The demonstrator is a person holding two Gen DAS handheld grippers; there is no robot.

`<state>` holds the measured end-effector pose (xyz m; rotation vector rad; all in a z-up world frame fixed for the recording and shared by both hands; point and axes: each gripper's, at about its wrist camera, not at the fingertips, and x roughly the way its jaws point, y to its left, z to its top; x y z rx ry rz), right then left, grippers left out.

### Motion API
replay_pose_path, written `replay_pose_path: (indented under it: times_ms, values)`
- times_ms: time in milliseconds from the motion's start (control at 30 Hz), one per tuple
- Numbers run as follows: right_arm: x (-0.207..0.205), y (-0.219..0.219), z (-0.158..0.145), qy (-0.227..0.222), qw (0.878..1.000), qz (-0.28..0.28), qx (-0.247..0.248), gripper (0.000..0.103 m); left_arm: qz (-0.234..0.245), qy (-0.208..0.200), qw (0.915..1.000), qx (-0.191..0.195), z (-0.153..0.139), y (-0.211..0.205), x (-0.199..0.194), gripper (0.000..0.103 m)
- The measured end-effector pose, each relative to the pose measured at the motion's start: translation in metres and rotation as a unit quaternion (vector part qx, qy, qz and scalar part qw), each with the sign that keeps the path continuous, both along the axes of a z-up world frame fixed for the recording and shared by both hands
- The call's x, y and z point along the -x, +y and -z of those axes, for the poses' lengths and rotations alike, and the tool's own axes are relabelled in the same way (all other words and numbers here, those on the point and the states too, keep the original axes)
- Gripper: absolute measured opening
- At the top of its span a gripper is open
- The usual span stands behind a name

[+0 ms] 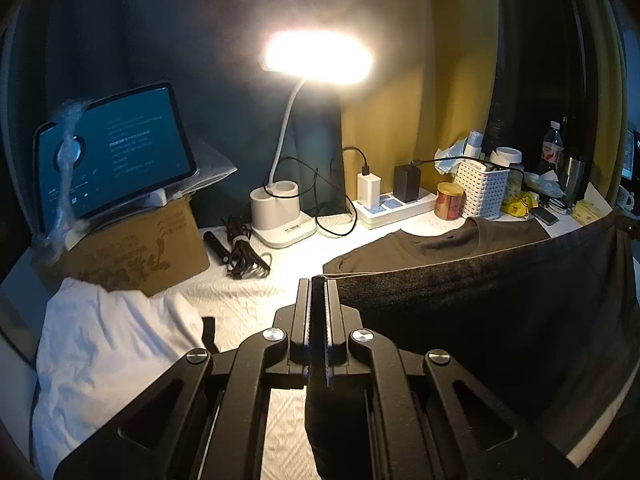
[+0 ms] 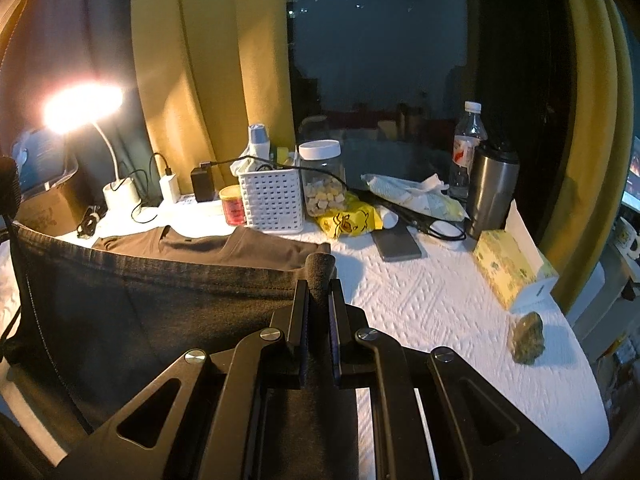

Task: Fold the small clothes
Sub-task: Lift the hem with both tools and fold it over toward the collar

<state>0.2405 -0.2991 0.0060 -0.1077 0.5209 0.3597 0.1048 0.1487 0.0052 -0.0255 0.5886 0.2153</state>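
Observation:
A dark brown T-shirt (image 1: 500,312) lies on the white textured table cover, collar end (image 1: 440,240) toward the back. Its near hem is lifted off the table and stretched between both grippers. My left gripper (image 1: 319,284) is shut on the hem's left corner, the cloth pinched between its fingers. In the right wrist view my right gripper (image 2: 319,280) is shut on the hem's right corner, with a fold of the T-shirt (image 2: 160,312) poking above the fingertips. The raised cloth hides the shirt's middle.
A white garment (image 1: 108,360) lies at the near left beside a cardboard box (image 1: 132,256) bearing a tablet (image 1: 116,148). A lit desk lamp (image 1: 280,216), power strip (image 1: 396,208), white basket (image 2: 272,200), jar (image 2: 322,176), steel tumbler (image 2: 492,192), tissue box (image 2: 512,272) and rock (image 2: 528,336) crowd the back and right.

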Motion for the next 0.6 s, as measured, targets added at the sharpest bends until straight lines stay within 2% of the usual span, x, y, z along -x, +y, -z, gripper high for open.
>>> replay_pose_path:
  times_ms: [600]
  values:
    - [-0.068, 0.024, 0.002, -0.013, 1.000, 0.005, 0.005, 0.010, 0.012, 0.001, 0.9997, -0.021, 0.006, 0.022, -0.062, 0.004]
